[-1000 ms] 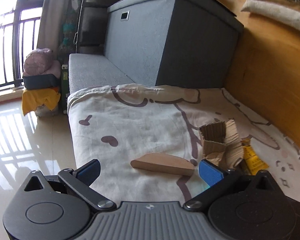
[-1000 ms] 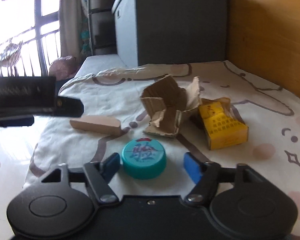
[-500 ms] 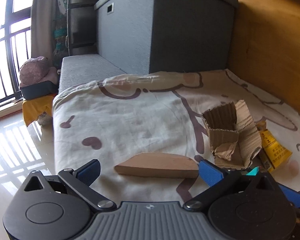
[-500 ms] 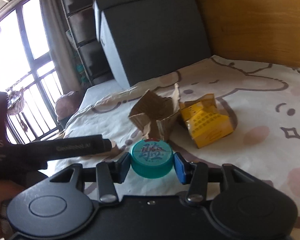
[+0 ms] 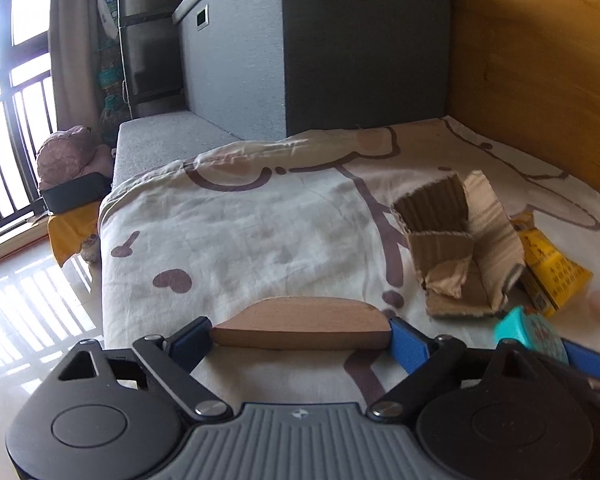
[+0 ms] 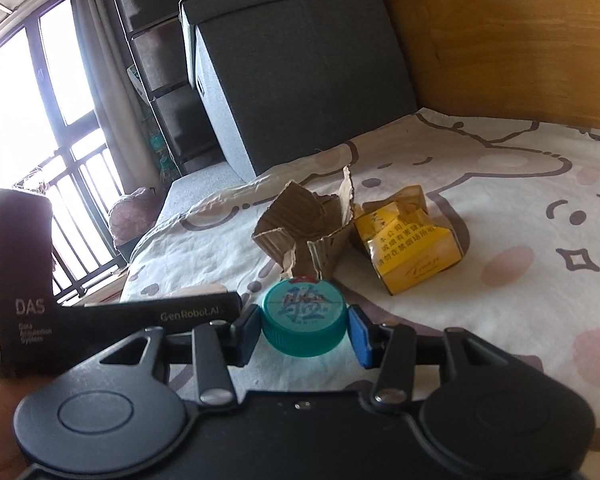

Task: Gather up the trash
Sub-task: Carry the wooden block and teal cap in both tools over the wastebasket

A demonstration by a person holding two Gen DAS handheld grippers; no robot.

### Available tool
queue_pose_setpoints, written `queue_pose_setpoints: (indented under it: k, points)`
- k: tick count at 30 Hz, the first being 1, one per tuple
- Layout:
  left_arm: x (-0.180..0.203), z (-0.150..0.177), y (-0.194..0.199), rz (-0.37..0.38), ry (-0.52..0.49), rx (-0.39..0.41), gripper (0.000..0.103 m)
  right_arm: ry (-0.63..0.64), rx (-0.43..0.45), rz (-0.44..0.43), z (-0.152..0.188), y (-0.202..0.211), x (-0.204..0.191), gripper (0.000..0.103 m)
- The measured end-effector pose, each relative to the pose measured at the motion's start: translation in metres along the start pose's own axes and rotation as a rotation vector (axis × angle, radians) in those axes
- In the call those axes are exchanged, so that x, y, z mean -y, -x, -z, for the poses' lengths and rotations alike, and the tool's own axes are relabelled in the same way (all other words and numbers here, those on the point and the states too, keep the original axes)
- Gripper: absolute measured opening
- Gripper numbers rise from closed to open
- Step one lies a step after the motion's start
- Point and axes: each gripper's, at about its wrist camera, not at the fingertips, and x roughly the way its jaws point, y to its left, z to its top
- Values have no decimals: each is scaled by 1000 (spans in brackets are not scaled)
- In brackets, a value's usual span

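Right gripper (image 6: 303, 330) fingers clamp the teal cap (image 6: 304, 318), just above the bed sheet (image 6: 500, 184). Left gripper (image 5: 300, 334) fingers closing around the wooden block (image 5: 300, 322); contact unclear, maybe touching. Risk: end-to-end grip on its rounded ends slips, block pops out.

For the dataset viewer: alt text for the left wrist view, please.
The left gripper is closing on a wooden block lying on a cartoon-print sheet. Torn cardboard, a yellow box and a teal cap sit right.
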Motion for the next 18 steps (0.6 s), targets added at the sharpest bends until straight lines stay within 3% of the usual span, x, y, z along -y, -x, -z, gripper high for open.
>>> queue_pose_setpoints:
  k: [18]
  points:
    - [-23,23,82,9,50,62,93,48,-12,17,6,23,-9,48]
